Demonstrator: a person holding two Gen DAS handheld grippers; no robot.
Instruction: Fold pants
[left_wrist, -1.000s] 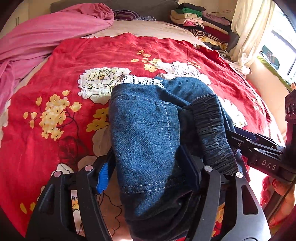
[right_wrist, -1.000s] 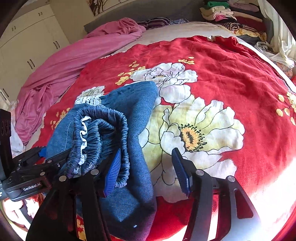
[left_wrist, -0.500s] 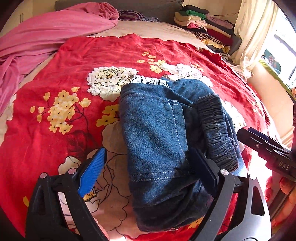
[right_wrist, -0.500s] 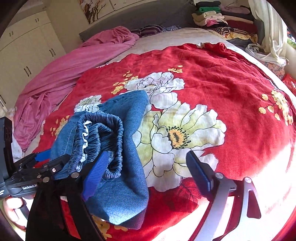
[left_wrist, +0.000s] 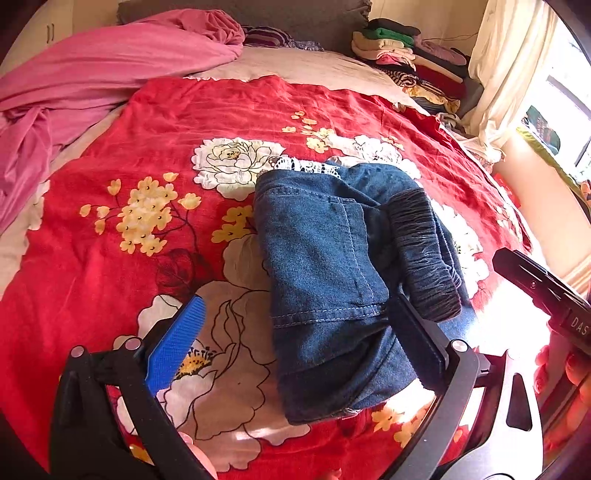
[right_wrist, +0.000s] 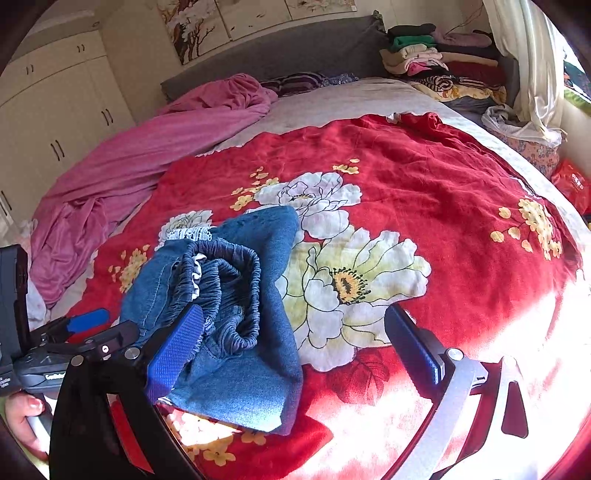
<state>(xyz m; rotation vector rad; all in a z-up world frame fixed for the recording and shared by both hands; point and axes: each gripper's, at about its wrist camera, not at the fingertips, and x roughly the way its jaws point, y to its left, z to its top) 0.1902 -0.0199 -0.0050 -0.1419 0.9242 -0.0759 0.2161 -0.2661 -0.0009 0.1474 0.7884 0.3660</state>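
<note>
Now folded pants (left_wrist: 325, 273) on bedspread (left_wrist: 147, 110)

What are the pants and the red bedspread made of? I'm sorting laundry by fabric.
The pants look like blue denim: matte twill weave, pale topstitching, gathered elastic waistband. The red bedspread seems thin woven cotton or similar, matte, finely creased, with a printed floral pattern; the fibre can't be confirmed.

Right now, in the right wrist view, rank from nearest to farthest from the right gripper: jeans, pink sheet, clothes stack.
From the right gripper:
1. Jeans, at its left finger.
2. Pink sheet, far left.
3. Clothes stack, back right by the headboard.
</note>
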